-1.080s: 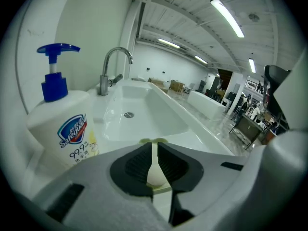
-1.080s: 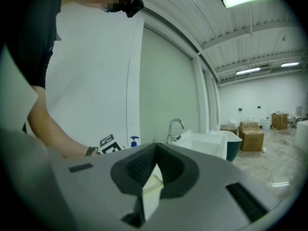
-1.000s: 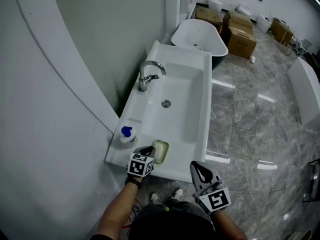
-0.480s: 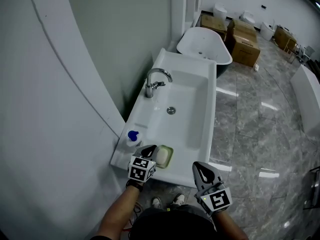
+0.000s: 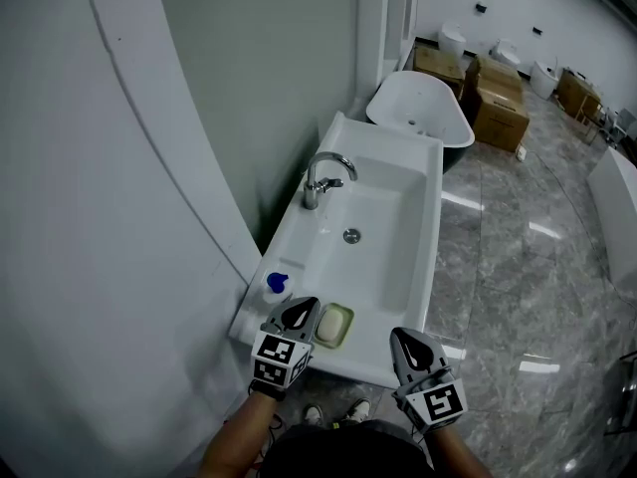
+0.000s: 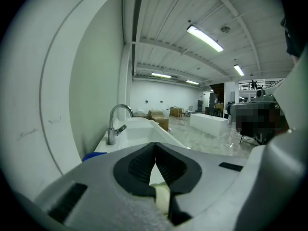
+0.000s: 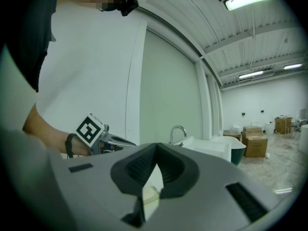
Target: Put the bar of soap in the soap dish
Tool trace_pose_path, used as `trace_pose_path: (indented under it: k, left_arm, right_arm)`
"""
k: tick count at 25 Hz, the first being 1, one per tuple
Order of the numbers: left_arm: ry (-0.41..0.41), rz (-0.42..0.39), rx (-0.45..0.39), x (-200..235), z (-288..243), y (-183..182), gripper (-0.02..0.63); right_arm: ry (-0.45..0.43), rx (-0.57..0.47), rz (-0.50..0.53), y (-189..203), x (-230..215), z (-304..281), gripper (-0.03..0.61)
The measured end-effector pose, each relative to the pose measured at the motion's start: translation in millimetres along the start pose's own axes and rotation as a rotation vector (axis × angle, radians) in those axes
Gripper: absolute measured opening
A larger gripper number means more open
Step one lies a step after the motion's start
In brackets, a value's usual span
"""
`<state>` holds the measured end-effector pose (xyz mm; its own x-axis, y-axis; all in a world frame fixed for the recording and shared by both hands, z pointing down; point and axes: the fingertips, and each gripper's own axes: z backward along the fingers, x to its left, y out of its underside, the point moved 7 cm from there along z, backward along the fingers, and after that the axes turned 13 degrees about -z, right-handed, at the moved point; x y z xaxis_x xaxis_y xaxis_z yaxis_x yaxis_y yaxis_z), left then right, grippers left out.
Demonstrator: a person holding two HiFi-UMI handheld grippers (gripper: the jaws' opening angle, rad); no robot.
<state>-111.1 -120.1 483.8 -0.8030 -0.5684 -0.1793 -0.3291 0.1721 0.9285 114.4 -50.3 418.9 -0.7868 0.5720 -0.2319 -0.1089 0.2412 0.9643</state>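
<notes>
A pale bar of soap [image 5: 332,324] lies in the light green soap dish [image 5: 348,316] on the near rim of the white washbasin [image 5: 383,232]. My left gripper [image 5: 304,312] hangs just left of the dish and above it, jaws shut with nothing between them. In the left gripper view the soap [image 6: 162,198] shows below the shut left gripper [image 6: 155,153]. My right gripper [image 5: 406,339] is shut and empty off the basin's near edge, right of the dish. In the right gripper view the closed right gripper [image 7: 156,158] points along the basin toward the tap [image 7: 176,131].
A chrome tap [image 5: 323,175] stands at the basin's left side, and a blue-capped bottle [image 5: 278,283] sits on the near left corner. A curved wall runs along the left. Beyond the basin are a white bathtub [image 5: 423,108] and cardboard boxes [image 5: 498,103] on the marble floor.
My left gripper has lifted off the soap dish and drawn back slightly to its left, leaving the soap in the dish. The right gripper has hardly moved.
</notes>
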Motion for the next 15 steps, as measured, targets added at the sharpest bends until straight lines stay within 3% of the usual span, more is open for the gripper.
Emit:
trace_pose_path:
  k: [4,9,15]
  left_arm:
    - [-0.023,-0.038,-0.056,3.6,14.2,-22.2,0.020]
    - [-0.073,-0.145,-0.091,5.3,35.6,-46.0,0.020]
    - [-0.106,-0.136,-0.203,5.1,59.1,-70.6,0.020]
  right_arm:
    - [-0.004,-0.017,0.002,-5.8,-3.7,-1.8,0.012]
    - [-0.003,-0.034,0.000,-15.4,-8.8,-3.1,0.012]
    - [0.031,-0.055,0.016,-12.8,-28.1,-2.0,0.012]
